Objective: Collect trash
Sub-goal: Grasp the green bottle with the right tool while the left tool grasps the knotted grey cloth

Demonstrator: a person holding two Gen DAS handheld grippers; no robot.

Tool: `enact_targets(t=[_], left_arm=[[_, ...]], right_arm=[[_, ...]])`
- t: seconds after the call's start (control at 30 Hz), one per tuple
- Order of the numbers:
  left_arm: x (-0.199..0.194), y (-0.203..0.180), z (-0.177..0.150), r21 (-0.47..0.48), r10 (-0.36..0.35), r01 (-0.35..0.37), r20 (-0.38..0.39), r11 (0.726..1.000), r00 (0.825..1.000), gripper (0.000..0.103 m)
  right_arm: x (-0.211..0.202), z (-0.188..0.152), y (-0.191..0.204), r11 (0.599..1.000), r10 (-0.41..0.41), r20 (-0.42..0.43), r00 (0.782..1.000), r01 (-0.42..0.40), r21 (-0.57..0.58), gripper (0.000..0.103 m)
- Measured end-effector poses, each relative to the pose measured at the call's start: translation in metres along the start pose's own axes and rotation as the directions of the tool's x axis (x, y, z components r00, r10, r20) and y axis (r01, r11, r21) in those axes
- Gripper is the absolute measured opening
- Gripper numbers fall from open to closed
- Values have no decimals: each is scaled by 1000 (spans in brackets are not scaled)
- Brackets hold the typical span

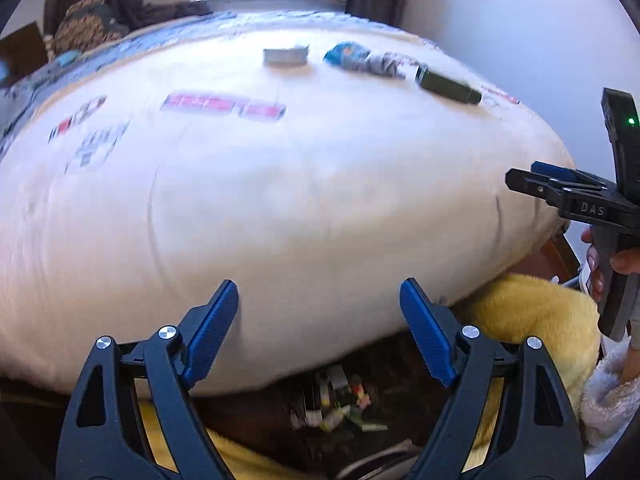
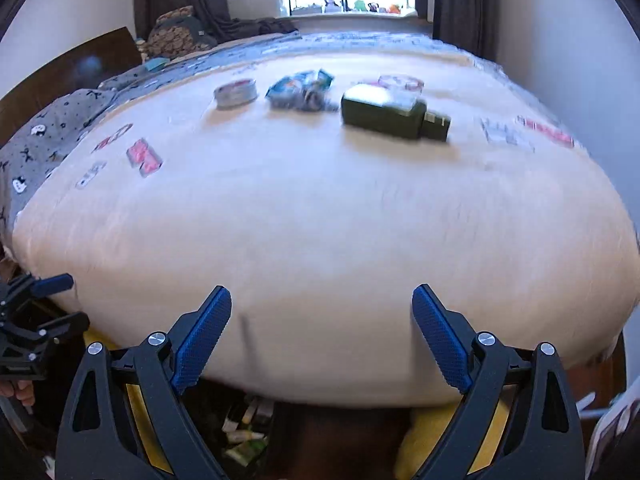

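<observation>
On the cream blanket (image 2: 320, 220) covering the bed lie a round metal tin (image 2: 235, 93), a crumpled blue wrapper (image 2: 300, 90) and a dark green bottle (image 2: 394, 116) on its side. They are in a row at the far end. The left wrist view shows the same tin (image 1: 286, 55), wrapper (image 1: 362, 58) and bottle (image 1: 448, 84). My left gripper (image 1: 318, 292) hangs open over the near edge of the bed, nothing between its blue pads. My right gripper (image 2: 322, 296) is open and empty too, also short of the items. Each gripper shows at the edge of the other's view.
Below the bed's near edge a dark opening holds several small bits of rubbish (image 1: 340, 404), with yellow fabric (image 1: 532, 312) around it. A grey patterned cover (image 2: 44, 136) lies at the left. Pillows, curtains and a window are at the far end. A wall (image 2: 568, 80) runs along the right.
</observation>
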State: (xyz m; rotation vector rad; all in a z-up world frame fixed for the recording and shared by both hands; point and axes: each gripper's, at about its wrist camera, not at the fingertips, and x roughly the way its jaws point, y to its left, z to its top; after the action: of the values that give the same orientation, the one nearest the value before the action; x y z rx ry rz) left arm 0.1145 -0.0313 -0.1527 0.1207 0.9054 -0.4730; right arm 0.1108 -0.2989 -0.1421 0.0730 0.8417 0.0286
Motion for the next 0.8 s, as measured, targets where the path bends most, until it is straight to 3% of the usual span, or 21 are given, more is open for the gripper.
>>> enact_targets(t=[0.27,0.43,0.6,0.8], left_arm=[[20,-3,78,-14,-2,3,44,1000,999,78],[34,-13,110,20,10,-11,42,1000,999,78],[53,-18,134,33,5,-6,27,999,1000,78],[82,-24,160,35,5,-6,6,999,1000,78]], right_arm=[[18,75,-17,995,-62,42,997,65,-74,92],[58,121,-34,989,-93,-18,996,90,-114,92],[96,138,-42,986,-109,-79,991,98,-138,92],[118,147,-51,994,-54,-94,994,44,-102,89]])
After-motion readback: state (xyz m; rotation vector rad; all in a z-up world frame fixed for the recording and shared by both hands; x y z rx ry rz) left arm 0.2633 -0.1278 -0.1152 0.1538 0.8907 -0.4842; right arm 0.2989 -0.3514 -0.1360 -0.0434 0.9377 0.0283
